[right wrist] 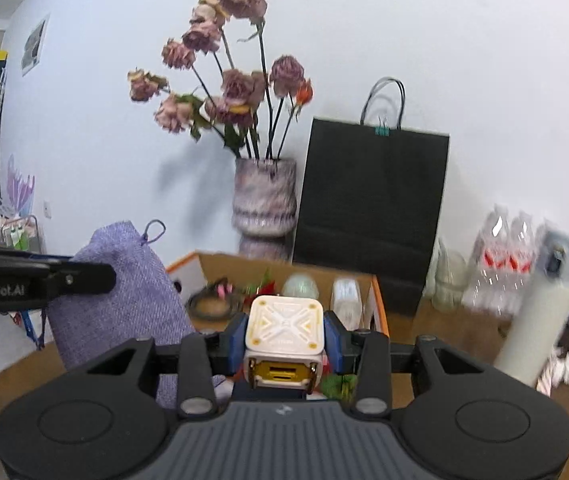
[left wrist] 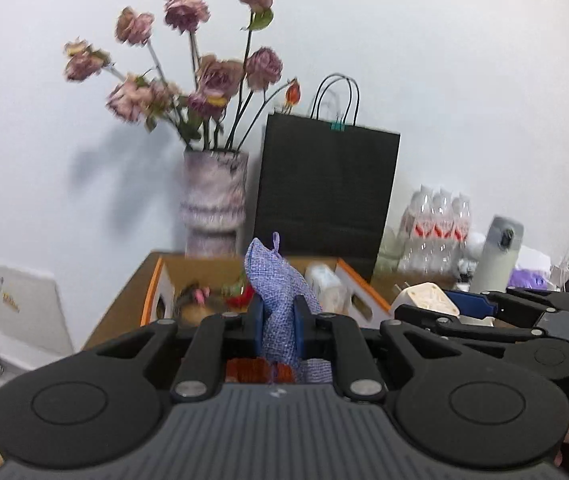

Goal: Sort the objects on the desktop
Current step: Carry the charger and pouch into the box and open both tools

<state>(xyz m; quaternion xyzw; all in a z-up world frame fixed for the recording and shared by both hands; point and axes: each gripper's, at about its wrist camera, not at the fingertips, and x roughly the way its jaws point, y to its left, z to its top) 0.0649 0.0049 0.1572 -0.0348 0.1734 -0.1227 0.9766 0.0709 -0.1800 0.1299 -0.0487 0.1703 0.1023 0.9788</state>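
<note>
The left gripper (left wrist: 278,322) clamps a purple pouch (left wrist: 280,300) by its middle, at 12 o'clock above the open box (left wrist: 364,280). The right gripper (right wrist: 286,338) pinches a white cube (right wrist: 284,326) over the same box. Risk, as judged: the limp pouch could slip from its narrow grip, or the two grippers could collide. Only the right view shows the pouch's full bulk.
</note>
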